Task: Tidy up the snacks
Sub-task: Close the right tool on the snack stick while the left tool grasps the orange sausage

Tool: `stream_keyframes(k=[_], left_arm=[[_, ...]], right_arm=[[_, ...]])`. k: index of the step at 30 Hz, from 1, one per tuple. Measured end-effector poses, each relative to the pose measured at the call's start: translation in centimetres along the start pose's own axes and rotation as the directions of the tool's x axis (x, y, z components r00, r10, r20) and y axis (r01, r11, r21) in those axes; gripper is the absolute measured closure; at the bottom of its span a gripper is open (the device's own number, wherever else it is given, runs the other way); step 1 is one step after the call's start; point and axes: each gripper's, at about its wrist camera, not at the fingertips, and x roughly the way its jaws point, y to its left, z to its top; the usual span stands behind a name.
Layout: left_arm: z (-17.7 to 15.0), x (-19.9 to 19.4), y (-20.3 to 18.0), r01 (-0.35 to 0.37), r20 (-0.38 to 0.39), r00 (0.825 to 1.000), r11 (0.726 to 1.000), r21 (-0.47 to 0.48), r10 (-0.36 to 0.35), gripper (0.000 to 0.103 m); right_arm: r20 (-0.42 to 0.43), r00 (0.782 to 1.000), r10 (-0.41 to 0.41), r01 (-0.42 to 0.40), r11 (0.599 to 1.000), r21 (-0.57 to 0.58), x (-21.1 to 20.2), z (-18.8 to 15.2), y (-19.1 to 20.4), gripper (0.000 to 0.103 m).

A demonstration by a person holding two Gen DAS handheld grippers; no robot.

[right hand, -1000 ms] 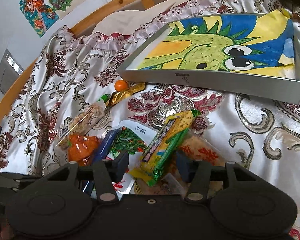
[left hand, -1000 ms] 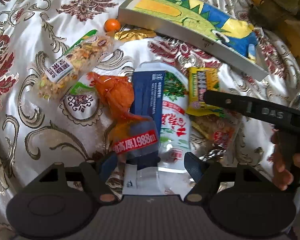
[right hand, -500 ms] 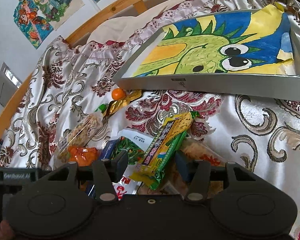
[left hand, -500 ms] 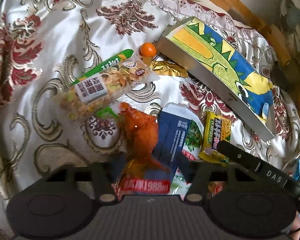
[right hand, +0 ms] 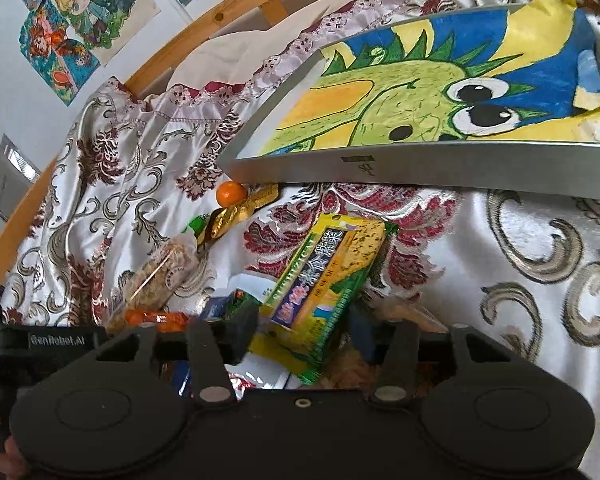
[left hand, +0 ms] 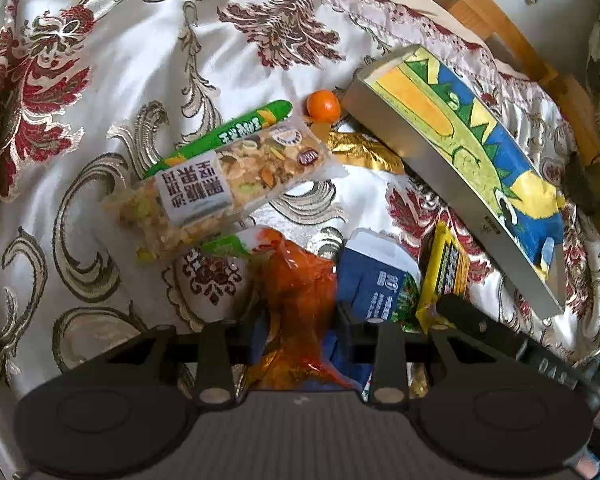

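Hiding its own lower end behind the black gripper body, the orange packet point(left hand: 300, 292) stands between the jaws of the left gripper point(left hand: 300, 320), which have just been closing onto it; both pads sit against its crinkled, translucent sides, though the exact contact is partly covered. Its printed band is cut off at the bottom of the left wrist view. The right gripper point(right hand: 300, 330) has its jaws spread and has just been opening a little; a yellow-green snack bar point(right hand: 324, 280) lies between them, and whether either pad touches it I cannot tell. A blue pouch point(left hand: 374, 284) is half buried under the orange packet. Just beyond, a clear nut bar point(left hand: 224, 188) overlaps a green stick pack point(left hand: 236, 132), with a small orange ball point(left hand: 323, 105) and gold wrapper point(left hand: 364, 152) beside the grey tray point(right hand: 420, 164), painted inside with a green cartoon dinosaur. All of it rests on a floral satin bedspread point(left hand: 100, 80).
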Motion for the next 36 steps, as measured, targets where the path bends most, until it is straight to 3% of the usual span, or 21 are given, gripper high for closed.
stream_keyframes(k=[3,6,10,11,12,16,20,24,26,36], left_arm=[[-0.4,0.0,-0.4,-0.011,0.008,1.0,1.0,0.021,0.011,0.073],[-0.4,-0.2,-0.2,-0.003,0.011,1.0,1.0,-0.016,0.003,0.073],[-0.5,-0.5,-0.1,-0.005,0.013,1.0,0.999,-0.043,0.006,0.074],[-0.5,-0.6,-0.2,-0.008,0.015,1.0,0.999,-0.042,0.009,0.074],[-0.6,-0.7,-0.3,-0.011,0.018,1.0,0.999,-0.035,0.012,0.074],[-1.1,-1.3,-1.2,-0.017,0.039,0.999,1.0,0.009,0.017,0.074],[-1.2,-1.7,-1.7,-0.006,0.055,0.998,0.999,0.031,0.005,0.074],[-1.2,-1.8,-1.6,-0.008,0.064,0.998,0.999,0.034,0.006,0.074],[-1.2,-1.7,-1.5,-0.017,0.068,0.998,0.999,0.036,0.015,0.074],[-1.0,-1.5,-1.4,-0.018,0.081,0.997,0.999,0.033,0.015,0.074]], right_arm=[[-0.014,1.0,0.011,-0.011,1.0,-0.007,1.0,0.4,0.3,0.029],[-0.008,1.0,-0.012,0.012,1.0,-0.022,1.6,0.6,0.8,0.031],[0.01,0.999,-0.031,0.031,0.999,0.016,1.4,0.7,0.4,0.052],[0.02,0.999,-0.039,0.038,0.999,0.031,1.3,0.8,0.2,0.064],[0.029,0.998,-0.048,0.047,0.998,0.045,1.1,0.9,0.0,0.069],[0.033,0.998,-0.059,0.056,0.996,0.065,0.7,1.1,0.0,0.076],[0.041,0.999,-0.035,0.033,0.998,0.045,0.1,1.1,0.5,0.077],[0.029,0.998,0.064,-0.066,0.996,0.058,0.0,1.2,0.5,0.077],[0.007,0.996,0.092,-0.092,0.993,0.073,0.4,1.1,0.4,0.07],[0.0,0.995,0.101,-0.1,0.986,0.134,2.9,1.6,-0.6,0.067]])
